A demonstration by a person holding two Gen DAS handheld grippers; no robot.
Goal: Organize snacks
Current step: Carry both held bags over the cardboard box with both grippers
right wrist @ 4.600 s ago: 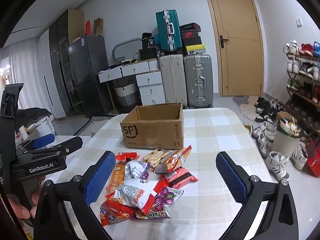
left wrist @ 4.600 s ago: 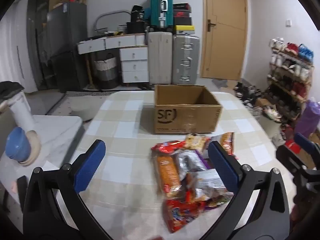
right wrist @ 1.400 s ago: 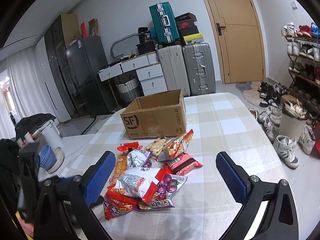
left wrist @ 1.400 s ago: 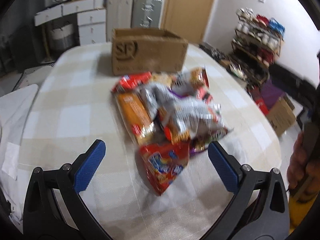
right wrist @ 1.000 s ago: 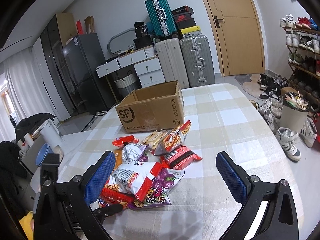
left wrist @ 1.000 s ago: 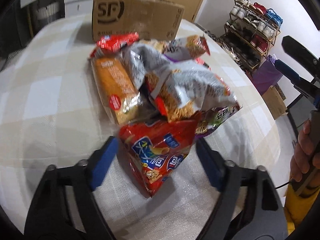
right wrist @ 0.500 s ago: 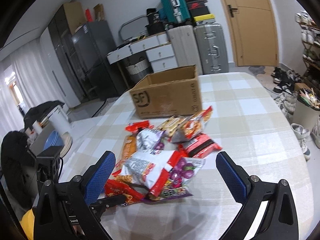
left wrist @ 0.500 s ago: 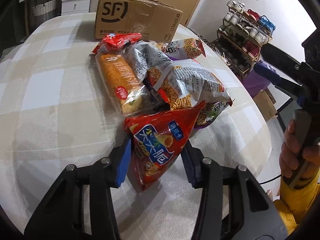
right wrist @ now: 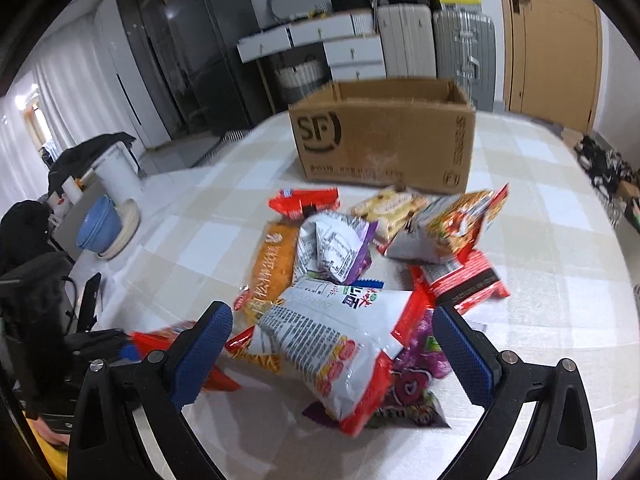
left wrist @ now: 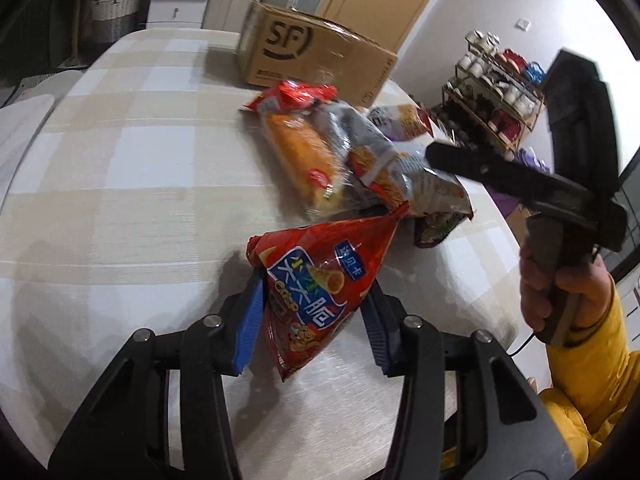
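Note:
My left gripper [left wrist: 314,300] is shut on a red snack bag [left wrist: 320,276], which hangs tilted just off the checked tablecloth, apart from the snack pile [left wrist: 360,160]. The open SF cardboard box [left wrist: 316,56] stands behind the pile. My right gripper [right wrist: 331,320] is open, low over the pile, with a white-and-red snack bag [right wrist: 332,344] lying between its fingers but not pressed. An orange bread pack [right wrist: 272,272] and a silver-purple bag [right wrist: 332,248] lie further in, before the box [right wrist: 384,140]. A hand [left wrist: 560,288] in a yellow sleeve holds the right gripper.
The table [right wrist: 560,320] carries a beige checked cloth and drops off at its right edge. A blue bowl [right wrist: 98,224] sits on a side surface to the left. Suitcases [right wrist: 436,40] and drawers stand behind; a shoe rack [left wrist: 496,92] is at the right.
My left gripper closed on the red bag and drew it away from the pile. My right gripper dropped and moved in over the white-and-red bag.

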